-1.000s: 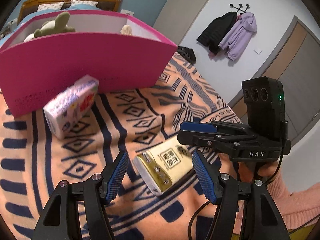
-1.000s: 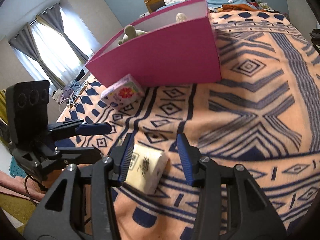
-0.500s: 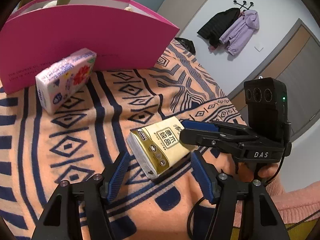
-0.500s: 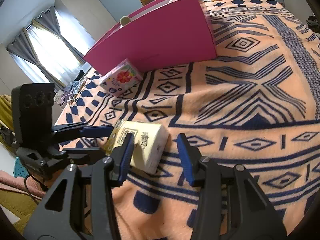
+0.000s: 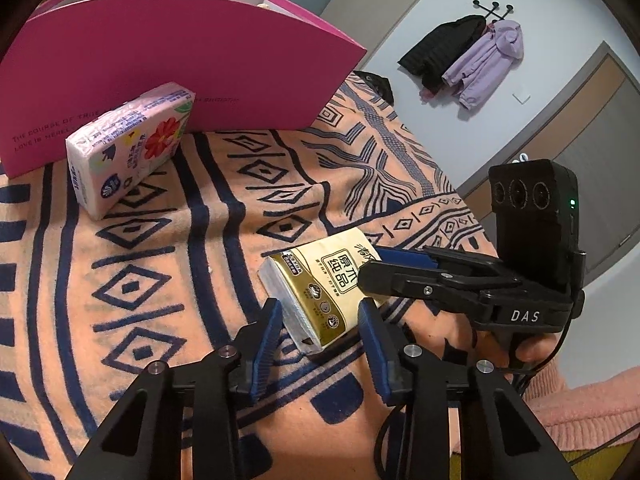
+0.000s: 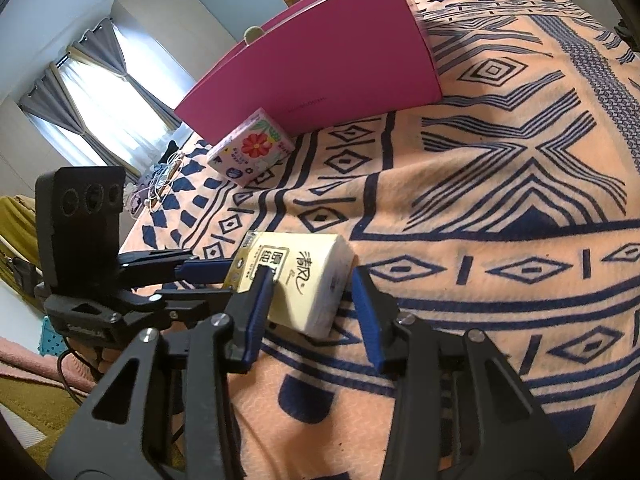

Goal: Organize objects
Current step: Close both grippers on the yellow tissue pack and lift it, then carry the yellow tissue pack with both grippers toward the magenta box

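Tissue packs: two lie on the patterned blanket (image 5: 168, 360); the pink storage box (image 5: 168, 52) behind them looks like where they are meant to go.
Flowered pack: the flowered tissue pack (image 5: 128, 148) lies toward the blanket's far left, leaning against the pink box wall, well apart from both grippers and untouched.
Left gripper: the left gripper (image 5: 320, 324) points down at the near end of the gold tissue pack (image 5: 320, 284); its jaws are closing, narrow now, with that end of the pack between them. The left pad looks to touch the pack's white side; whether the right pad presses yet I cannot tell.
Gold pack: it lies flat near the blanket's near edge, long axis slanting away, one end toward each gripper, so each gripper can take an end.
Right gripper: the right gripper (image 6: 310, 304) comes at the pack's other end; its jaws are closing too, with the pack's rounded white end between them. Its left pad sits against the printed face, while a gap shows before the right pad.
Judgement: probably a two-handed pinch in progress, grip not yet firm.
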The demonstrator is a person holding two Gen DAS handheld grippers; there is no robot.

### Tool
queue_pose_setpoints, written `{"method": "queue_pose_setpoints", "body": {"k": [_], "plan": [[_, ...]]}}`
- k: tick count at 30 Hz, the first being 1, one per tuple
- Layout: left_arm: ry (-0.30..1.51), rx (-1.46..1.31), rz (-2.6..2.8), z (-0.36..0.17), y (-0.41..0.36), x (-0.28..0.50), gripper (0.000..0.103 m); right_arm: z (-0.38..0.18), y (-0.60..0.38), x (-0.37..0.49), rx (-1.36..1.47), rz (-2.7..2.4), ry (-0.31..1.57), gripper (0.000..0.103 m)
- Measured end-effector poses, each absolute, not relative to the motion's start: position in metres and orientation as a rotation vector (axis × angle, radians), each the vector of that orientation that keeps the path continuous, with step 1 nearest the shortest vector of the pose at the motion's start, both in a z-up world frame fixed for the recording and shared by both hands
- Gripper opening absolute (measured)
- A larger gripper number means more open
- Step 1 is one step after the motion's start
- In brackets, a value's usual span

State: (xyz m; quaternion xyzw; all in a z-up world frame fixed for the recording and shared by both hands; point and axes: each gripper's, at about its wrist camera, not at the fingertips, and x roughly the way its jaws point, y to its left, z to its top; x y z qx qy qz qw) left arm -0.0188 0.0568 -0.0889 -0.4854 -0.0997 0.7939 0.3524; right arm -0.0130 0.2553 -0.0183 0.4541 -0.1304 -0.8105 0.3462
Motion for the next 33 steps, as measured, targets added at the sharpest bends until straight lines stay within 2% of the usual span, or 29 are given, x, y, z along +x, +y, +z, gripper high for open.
{"method": "queue_pose_setpoints", "body": {"k": [33], "plan": [[-0.220,-1.150,2.146,-0.060,0.058,-0.028,0.038,0.013,0.250,-0.021,1.080,-2.193,-0.276,0.038]]}}
